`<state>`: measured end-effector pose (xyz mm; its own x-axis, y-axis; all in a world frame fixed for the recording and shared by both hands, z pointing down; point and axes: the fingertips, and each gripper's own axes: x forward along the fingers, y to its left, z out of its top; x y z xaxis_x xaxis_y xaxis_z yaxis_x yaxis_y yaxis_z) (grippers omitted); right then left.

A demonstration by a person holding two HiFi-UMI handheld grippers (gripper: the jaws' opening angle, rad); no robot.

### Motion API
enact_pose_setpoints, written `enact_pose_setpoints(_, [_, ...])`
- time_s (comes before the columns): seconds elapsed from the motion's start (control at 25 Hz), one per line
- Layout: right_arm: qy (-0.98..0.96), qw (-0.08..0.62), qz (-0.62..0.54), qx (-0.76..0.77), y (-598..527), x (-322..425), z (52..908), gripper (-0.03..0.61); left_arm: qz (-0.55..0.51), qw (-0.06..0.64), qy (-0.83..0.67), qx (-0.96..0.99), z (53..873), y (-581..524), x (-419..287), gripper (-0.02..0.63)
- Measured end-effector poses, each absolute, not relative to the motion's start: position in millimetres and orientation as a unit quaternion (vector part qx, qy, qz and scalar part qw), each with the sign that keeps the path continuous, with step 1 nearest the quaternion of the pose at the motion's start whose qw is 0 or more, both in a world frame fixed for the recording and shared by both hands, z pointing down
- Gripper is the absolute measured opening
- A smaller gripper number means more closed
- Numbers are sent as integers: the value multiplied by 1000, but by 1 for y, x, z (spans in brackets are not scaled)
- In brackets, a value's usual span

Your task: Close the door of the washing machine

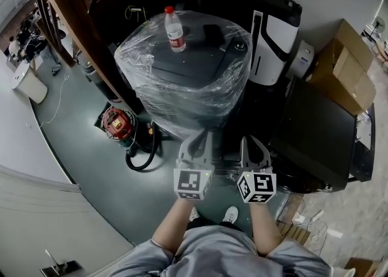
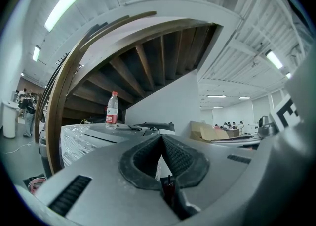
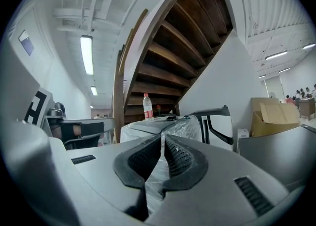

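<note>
Two tools poised in front of the wrapped washing machine.
The left tool and right tool hang side by side, jaws pressed together on nothing. The machine stands just ahead of both tips, with a bottle on top. No view shows its door, so it looks best to find the door's edge first, then push it with a closed tip, flat and steady.

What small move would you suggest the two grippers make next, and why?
Probably ease both forward toward the plastic-wrapped grey washing machine: the left gripper and right gripper hang side by side before its front, fingers shut on nothing, and its door is not in view.
</note>
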<state>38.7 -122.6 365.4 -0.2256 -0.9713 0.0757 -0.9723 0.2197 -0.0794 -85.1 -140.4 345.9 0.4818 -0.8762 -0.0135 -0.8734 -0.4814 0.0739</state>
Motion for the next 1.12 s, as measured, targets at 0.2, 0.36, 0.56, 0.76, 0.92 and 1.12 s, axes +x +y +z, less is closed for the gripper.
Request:
enact_pose_setpoints(0.2, [-782,18,61,620,-129,38,380,2,-25,31,-506,862,349,-145,-83,-2])
enact_pose_setpoints(0.36, [-780,32,67,621,-132,38,396,2,-22,34,-504,862,357,-147,-83,-2])
enact_pose_setpoints(0.56, [-776,52,76,624,-136,39,420,2,-17,33,-504,863,367,-149,-86,-2])
enact_pose_setpoints(0.76, [-774,60,88,624,-137,37,440,6,-15,35,-505,862,380,-151,-86,-2])
enact_pose_setpoints(0.92, [-774,74,96,622,-142,38,462,17,-15,33,-504,863,387,-152,-83,-2])
enact_pose_setpoints(1.12, [-768,94,115,624,-144,41,499,23,-14,36,-504,863,404,-149,-84,-2])
